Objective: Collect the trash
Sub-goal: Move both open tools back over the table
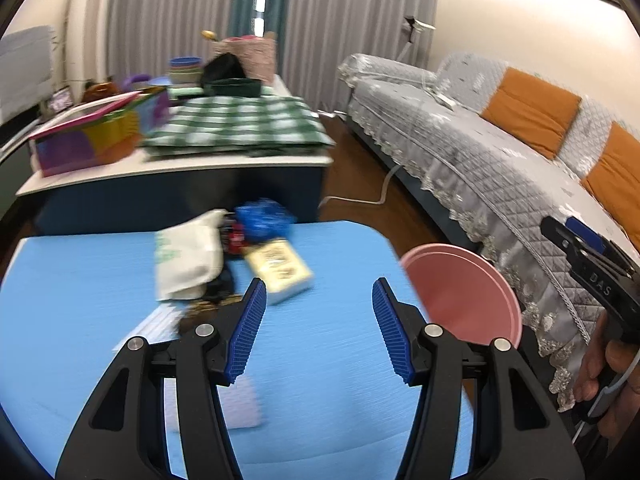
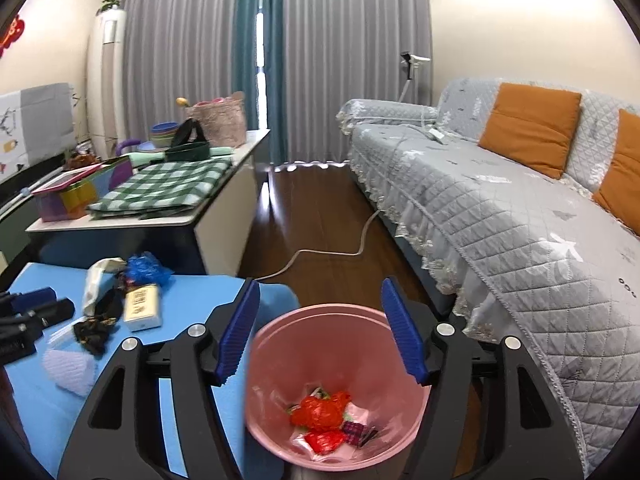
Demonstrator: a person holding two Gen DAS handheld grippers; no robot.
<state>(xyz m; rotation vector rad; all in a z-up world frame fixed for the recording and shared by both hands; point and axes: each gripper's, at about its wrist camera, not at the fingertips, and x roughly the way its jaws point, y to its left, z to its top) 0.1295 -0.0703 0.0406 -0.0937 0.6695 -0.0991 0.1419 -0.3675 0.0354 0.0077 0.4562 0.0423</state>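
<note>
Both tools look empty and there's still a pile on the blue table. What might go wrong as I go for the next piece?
1. The trash is heaped: the crumpled blue plastic bag, pale yellow carton and black wrapper touch, so the open left tool may drag neighbours along.
2. The round pink plastic bin stands beyond the blue table edge; a short drop could land on the floor.
3. The right tool hovers open over the bin and could knock its rim.

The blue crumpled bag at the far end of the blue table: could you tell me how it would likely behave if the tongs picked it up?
The blue crumpled bag looks like thin plastic film, so it would probably be floppy and squash between the pads. It seems very light for its bulk. Its glossy wrinkles suggest that it could slip, and since it lies against the beige packet and a white bag, pushing it may nudge them.
</note>
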